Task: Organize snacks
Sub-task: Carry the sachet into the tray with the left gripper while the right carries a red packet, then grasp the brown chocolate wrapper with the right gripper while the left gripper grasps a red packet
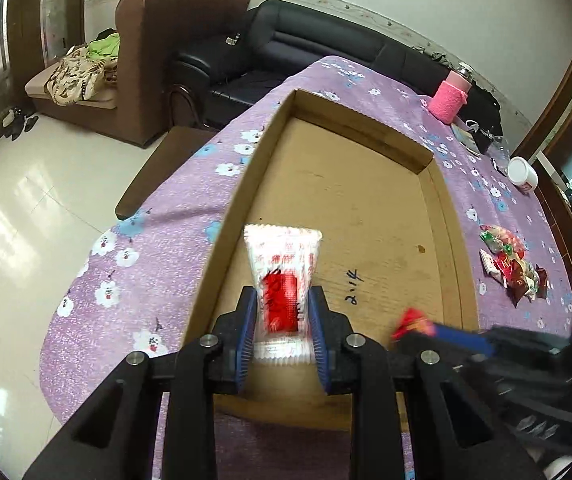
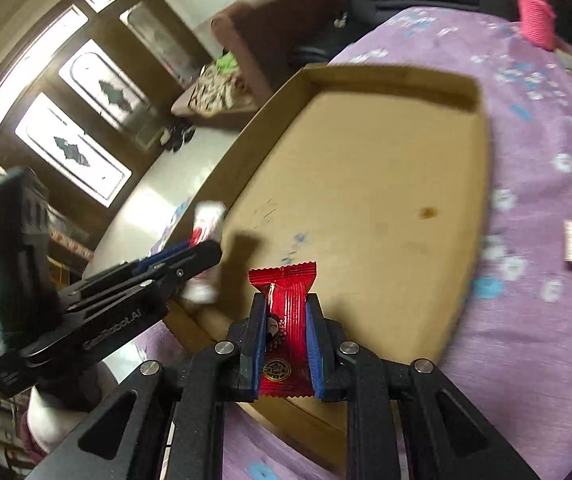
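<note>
My left gripper (image 1: 282,304) is shut on a white snack packet with a red label (image 1: 282,276) and holds it over the near left part of a shallow cardboard box (image 1: 366,200). My right gripper (image 2: 286,316) is shut on a red snack packet (image 2: 286,320) over the box's near edge (image 2: 366,184). The right gripper shows in the left wrist view (image 1: 446,332) at the lower right. The left gripper with its white packet (image 2: 206,232) shows in the right wrist view at the left. A pile of loose snacks (image 1: 510,264) lies on the purple flowered tablecloth right of the box.
The box sits on a table with a purple cloth (image 1: 146,280). A pink-sleeved bottle (image 1: 452,96) and a white cup (image 1: 522,174) stand at the far right. A brown bench (image 1: 166,164), sofas and tiled floor lie beyond the table's left edge.
</note>
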Motion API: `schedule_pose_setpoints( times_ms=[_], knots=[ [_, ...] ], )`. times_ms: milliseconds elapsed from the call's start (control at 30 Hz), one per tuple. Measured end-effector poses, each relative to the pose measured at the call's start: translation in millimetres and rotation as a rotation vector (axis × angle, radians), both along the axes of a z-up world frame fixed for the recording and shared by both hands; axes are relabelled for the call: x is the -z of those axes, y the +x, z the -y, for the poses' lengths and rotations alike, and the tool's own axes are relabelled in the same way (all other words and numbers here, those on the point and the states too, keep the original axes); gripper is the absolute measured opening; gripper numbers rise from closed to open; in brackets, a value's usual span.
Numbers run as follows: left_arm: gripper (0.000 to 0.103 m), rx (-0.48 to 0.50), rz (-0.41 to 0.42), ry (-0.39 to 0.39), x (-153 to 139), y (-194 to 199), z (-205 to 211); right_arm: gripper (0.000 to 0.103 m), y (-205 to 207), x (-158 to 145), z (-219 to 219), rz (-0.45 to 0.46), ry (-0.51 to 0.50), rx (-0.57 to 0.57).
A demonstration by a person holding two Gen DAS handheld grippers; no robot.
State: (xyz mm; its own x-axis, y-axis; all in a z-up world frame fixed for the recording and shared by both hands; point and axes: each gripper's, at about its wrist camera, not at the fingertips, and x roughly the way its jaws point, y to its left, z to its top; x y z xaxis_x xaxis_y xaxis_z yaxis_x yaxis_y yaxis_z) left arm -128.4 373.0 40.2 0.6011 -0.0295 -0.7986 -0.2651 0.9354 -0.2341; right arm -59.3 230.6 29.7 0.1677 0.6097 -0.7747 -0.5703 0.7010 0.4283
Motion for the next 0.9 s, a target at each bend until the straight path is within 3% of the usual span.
schedule_pose_setpoints(
  times_ms=[33,100,200,400,467,533,600,667,767,833,900],
  knots=[
    [0.031,0.002,0.003,-0.006,-0.9,1.6,-0.2,0.021,2.0,4.5,-2.6,0.0,-0.008,-0.002],
    [0.048,0.003,0.017,-0.01,-3.9,-2.1,-0.6,0.022,1.7,11.0,-5.5,-0.017,-0.013,-0.004],
    [0.055,-0.002,0.048,0.002,-13.0,-9.8,0.1,0.022,0.8,9.3,-0.4,-0.037,0.014,-0.003],
    [0.064,-0.025,0.127,-0.021,-31.8,-25.9,-2.5,0.023,2.7,-46.7,61.9,0.138,0.095,0.108],
    [0.067,-0.038,0.155,-0.041,-38.9,-30.9,-1.9,0.037,-2.9,-66.1,87.7,0.235,0.078,0.177],
    [0.068,-0.041,0.183,-0.06,-45.4,-33.4,0.1,0.079,-3.1,-78.9,121.4,0.334,0.073,0.274],
    [0.073,-0.043,0.215,-0.078,-52.1,-35.0,4.5,0.087,1.8,-78.9,161.1,0.379,0.074,0.394],
    [0.076,-0.038,0.238,-0.078,-56.8,-35.4,11.7,0.087,13.5,-73.9,194.1,0.332,0.026,0.474],
    [0.077,-0.009,0.246,-0.066,-59.7,-33.0,26.6,0.085,26.4,-54.8,241.4,0.224,0.041,0.56],
    [0.077,0.01,0.245,-0.059,-60.7,-30.0,35.5,0.071,32.3,-46.3,265.6,0.183,0.032,0.59],
    [0.077,0.034,0.246,-0.054,-61.0,-27.0,46.1,0.065,36.5,-38.2,282.8,0.148,0.034,0.61]
  ],
)
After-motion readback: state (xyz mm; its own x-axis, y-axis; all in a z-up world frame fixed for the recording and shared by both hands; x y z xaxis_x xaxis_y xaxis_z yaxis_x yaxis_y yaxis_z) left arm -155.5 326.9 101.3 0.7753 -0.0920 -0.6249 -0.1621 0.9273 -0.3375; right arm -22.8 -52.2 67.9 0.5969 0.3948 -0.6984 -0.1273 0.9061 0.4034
